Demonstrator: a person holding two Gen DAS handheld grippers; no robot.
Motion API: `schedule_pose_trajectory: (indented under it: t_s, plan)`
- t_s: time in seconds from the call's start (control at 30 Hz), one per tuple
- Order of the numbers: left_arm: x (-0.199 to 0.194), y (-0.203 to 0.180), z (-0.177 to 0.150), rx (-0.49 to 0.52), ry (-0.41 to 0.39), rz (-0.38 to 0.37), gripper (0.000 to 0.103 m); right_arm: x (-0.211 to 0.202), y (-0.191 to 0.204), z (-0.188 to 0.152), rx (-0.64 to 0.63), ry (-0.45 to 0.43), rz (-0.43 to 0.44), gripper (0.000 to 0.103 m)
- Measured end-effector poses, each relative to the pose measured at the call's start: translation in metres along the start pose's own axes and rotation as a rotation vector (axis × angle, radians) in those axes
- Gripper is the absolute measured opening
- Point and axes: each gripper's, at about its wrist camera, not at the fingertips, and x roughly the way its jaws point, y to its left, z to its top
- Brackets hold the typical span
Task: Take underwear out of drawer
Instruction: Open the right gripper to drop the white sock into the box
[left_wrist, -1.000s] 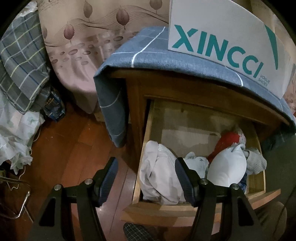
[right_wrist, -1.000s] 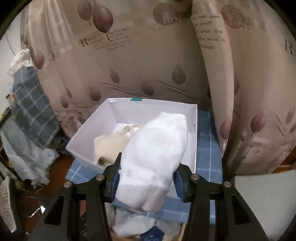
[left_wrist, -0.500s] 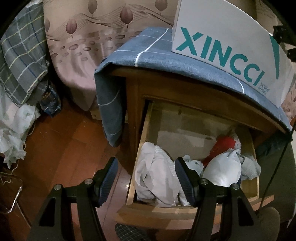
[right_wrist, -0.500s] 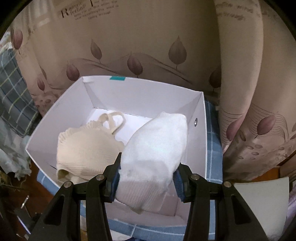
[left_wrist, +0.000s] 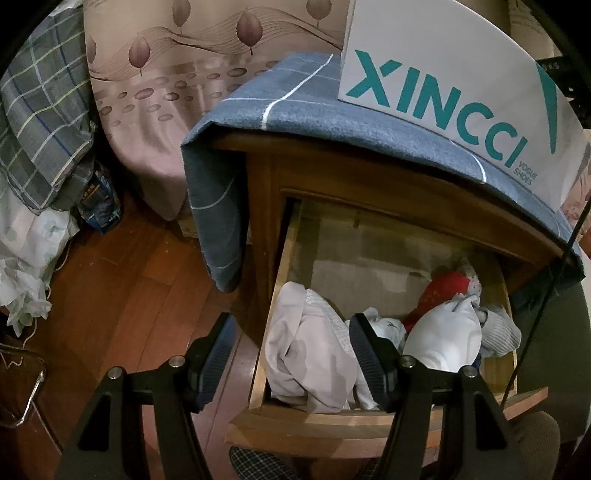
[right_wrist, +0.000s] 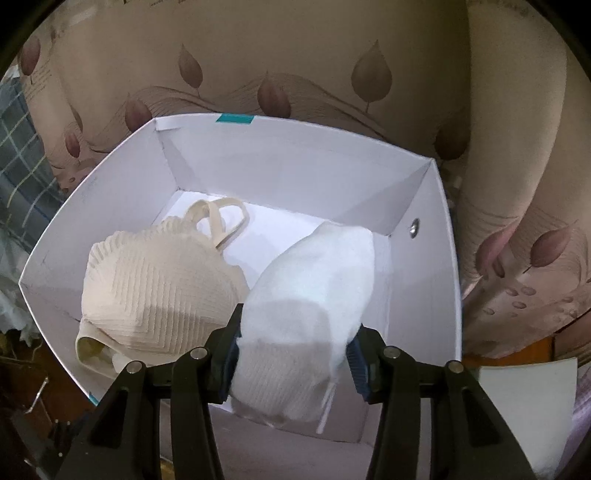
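Note:
My right gripper (right_wrist: 293, 347) is shut on a white knitted undergarment (right_wrist: 314, 280) and holds it over the right side of an open white shoebox (right_wrist: 295, 155). A cream ribbed bra (right_wrist: 155, 288) lies in the box's left half. In the left wrist view the wooden drawer (left_wrist: 306, 421) stands pulled open. It holds a pale crumpled garment (left_wrist: 303, 339), a white bra cup (left_wrist: 447, 336), a red item (left_wrist: 443, 291) and a grey knit piece (left_wrist: 502, 332). My left gripper (left_wrist: 291, 354) is open and empty, above the drawer's front left corner.
The white box marked XINCCI (left_wrist: 443, 85) stands on a blue cloth (left_wrist: 295, 107) that covers the nightstand. Leaf-print curtains (right_wrist: 295, 55) hang behind. A plaid cloth (left_wrist: 40, 122) and white bags (left_wrist: 26, 258) lie on the wooden floor (left_wrist: 129, 288) to the left.
My right gripper has carried the white undergarment forward and down over the shoebox. My left gripper has drifted back a little from the drawer and stays open.

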Motion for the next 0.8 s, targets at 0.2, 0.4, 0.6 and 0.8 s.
schedule_pose_trajectory:
  t_s: [0.2,0.4,0.6,0.8]
  plan:
    - [0.001,0.002,0.0,-0.014,0.001,-0.008,0.065,0.003,0.001,-0.001,0.002,0.004,0.0,0.05]
    - [0.001,0.002,0.0,-0.015,0.0,-0.005,0.065,-0.011,0.004,-0.001,-0.014,-0.022,-0.003,0.057]
    - [0.002,0.004,0.0,-0.015,0.007,0.0,0.065,-0.045,0.011,-0.01,-0.039,-0.065,0.026,0.059]
    - [0.002,0.006,0.0,-0.017,0.012,0.004,0.065,-0.083,0.013,-0.042,-0.054,-0.099,0.072,0.065]
